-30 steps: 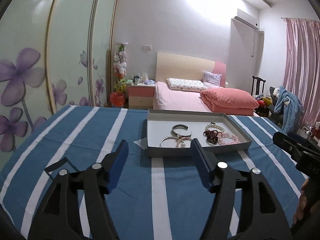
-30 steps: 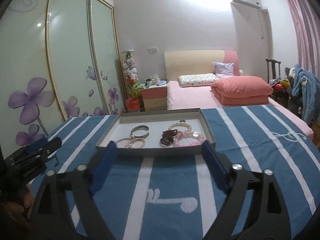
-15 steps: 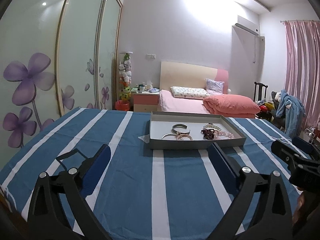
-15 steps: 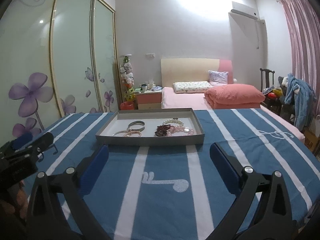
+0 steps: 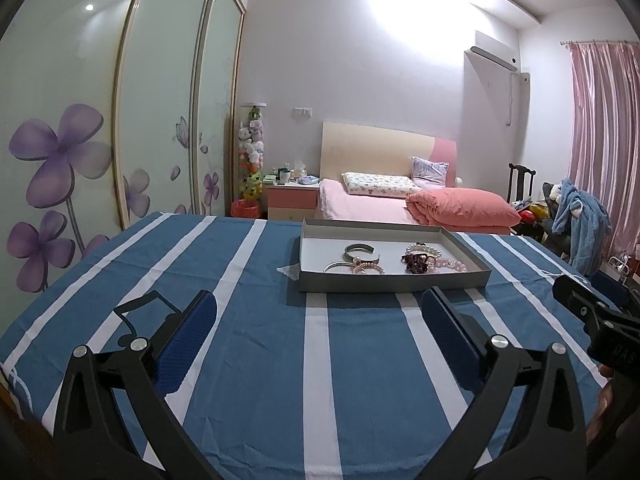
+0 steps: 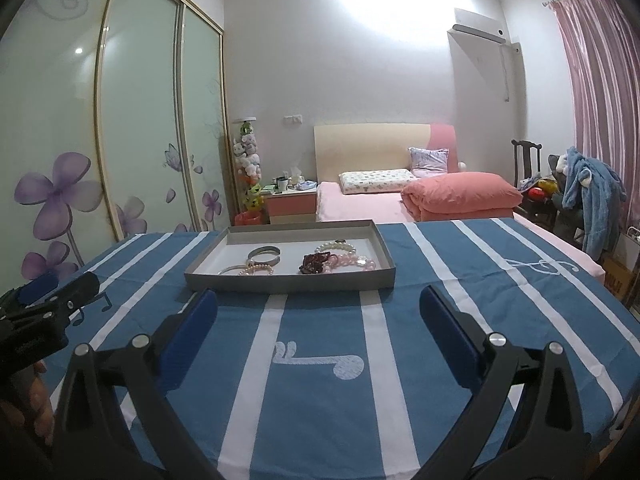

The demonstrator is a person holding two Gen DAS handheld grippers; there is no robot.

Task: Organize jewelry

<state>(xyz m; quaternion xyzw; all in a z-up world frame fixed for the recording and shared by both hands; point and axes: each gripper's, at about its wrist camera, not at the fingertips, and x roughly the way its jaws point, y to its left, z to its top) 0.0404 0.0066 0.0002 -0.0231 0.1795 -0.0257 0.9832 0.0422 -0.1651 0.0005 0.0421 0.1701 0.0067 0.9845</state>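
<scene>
1. Bedroom walls in pale lilac frame the scene, with flower-printed sliding wardrobe doors (image 5: 80, 152) on the left, a pink bed (image 5: 384, 204) at the back and pink curtains (image 6: 600, 92) on the right.
2. Nearer the cameras lies the surface (image 5: 248, 344), covered by a blue cloth with white stripes.
3. On it sits a shallow grey tray (image 5: 392, 282) with a white floor, well ahead of both tools.
4. Inside the tray lie the jewelry pieces: a silver cuff bangle (image 5: 359, 251), a thin silver bangle touching a pearl bracelet (image 5: 367, 268), a dark red beaded piece (image 5: 418, 261) and pink bead bracelets (image 5: 450, 264) beside it.
5. A small clear scrap (image 5: 289, 271) rests on the cloth just beside the tray's left wall.
6. The left hand-held gripper (image 5: 320, 322) hovers over the cloth; its jaws have just been opening and now stand wide, with nothing between them.
7. The right hand-held gripper (image 6: 318, 318) is likewise spread wide and empty, short of the tray's near wall.
</scene>
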